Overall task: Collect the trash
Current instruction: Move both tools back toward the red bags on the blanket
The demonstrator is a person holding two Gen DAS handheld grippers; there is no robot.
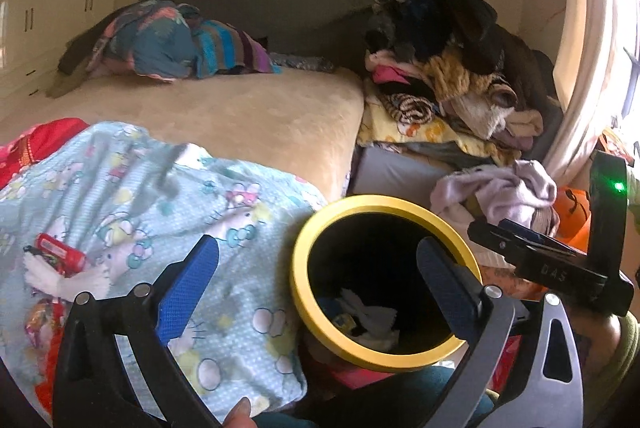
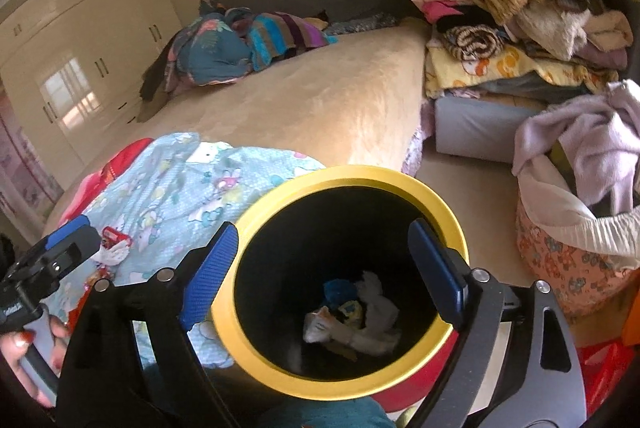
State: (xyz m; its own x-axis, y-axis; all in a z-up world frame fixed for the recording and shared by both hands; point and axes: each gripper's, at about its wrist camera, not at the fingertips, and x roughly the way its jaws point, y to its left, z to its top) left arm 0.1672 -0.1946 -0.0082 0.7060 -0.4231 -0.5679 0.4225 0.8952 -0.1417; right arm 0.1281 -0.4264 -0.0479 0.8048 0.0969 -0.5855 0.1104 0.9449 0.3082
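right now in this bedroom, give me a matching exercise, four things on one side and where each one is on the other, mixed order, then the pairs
Things:
1. red wrapper
2. crumpled white paper
3. lilac cloth
4. striped cloth

Places:
A. draped over the floral basket
B. at the far end of the bed
C. inside the yellow-rimmed bin
D. on the light blue cartoon blanket

Pairs: 1-D, 2-C, 3-A, 4-B

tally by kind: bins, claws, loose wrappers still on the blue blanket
Bins: 1, yellow-rimmed bin
Claws: 2, left claw, right claw, both open and empty
Wrappers on blanket: 1 clear, red wrapper
Total: 4
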